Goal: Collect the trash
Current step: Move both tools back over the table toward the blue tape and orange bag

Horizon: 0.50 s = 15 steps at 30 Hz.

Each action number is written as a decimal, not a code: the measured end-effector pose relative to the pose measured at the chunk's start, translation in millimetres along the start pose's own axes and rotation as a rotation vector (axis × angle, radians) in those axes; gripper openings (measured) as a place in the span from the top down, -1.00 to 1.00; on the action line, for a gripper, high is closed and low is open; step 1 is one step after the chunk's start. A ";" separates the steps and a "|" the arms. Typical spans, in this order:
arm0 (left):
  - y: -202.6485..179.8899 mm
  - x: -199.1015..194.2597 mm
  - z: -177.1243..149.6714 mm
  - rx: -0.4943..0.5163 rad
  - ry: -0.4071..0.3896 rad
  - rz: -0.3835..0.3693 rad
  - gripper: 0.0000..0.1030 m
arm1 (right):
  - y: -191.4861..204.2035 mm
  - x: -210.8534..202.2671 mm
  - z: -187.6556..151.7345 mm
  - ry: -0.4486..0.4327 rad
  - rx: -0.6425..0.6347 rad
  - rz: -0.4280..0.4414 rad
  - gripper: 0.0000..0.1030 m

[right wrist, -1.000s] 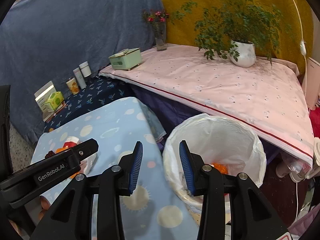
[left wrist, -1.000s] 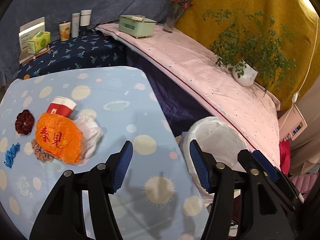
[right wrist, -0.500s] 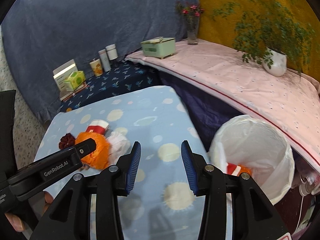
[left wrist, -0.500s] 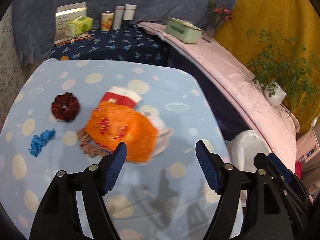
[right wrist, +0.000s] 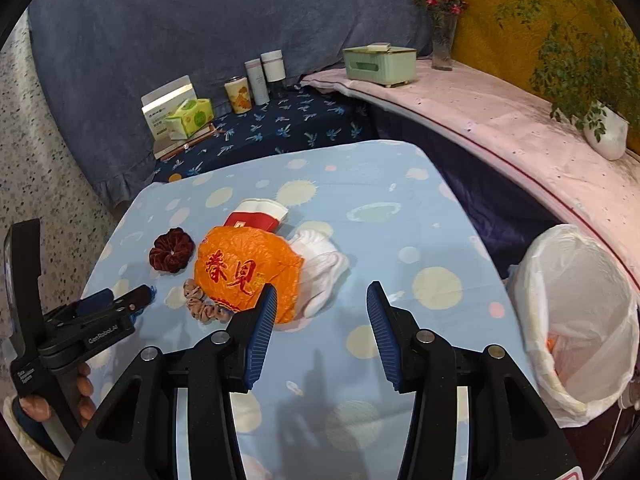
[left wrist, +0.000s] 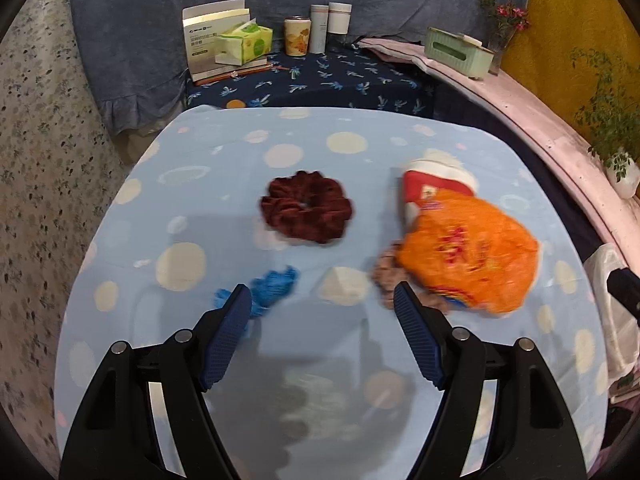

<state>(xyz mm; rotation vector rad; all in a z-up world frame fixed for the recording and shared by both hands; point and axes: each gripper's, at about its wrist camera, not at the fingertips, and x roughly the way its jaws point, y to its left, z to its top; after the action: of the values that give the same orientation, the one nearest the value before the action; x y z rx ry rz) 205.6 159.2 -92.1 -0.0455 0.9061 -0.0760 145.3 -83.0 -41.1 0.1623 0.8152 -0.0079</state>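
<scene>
Crinkled orange bag [right wrist: 248, 272] overlaps a paper cup [right wrist: 258, 218]; velvet scrunchie [left wrist: 306, 212] alongside; both grippers' ribbed fingers [left wrist: 228, 334] spread, empty.

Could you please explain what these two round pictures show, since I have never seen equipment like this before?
There is no robot: a person holds a two-finger gripper in each hand, and a fisheye camera on each looks along its fingers. One picture comes from the left gripper, the other from the right gripper. Both stand open and hold nothing; their jaws have just been opening. On the spotted blue tablecloth lie an orange bag, a red paper cup, white tissue and hair scrunchies. A lined bin stands beside the table.
</scene>
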 end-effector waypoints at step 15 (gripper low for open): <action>39.9 48.0 -10.5 0.078 0.085 -0.072 -0.13 | 24.6 78.8 -3.4 0.109 0.006 0.014 0.02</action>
<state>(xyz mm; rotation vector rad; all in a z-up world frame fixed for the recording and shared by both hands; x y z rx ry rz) 228.6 194.8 -139.1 -0.0023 0.9859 -0.1817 198.6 -53.8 -97.0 0.1750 0.9228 0.0117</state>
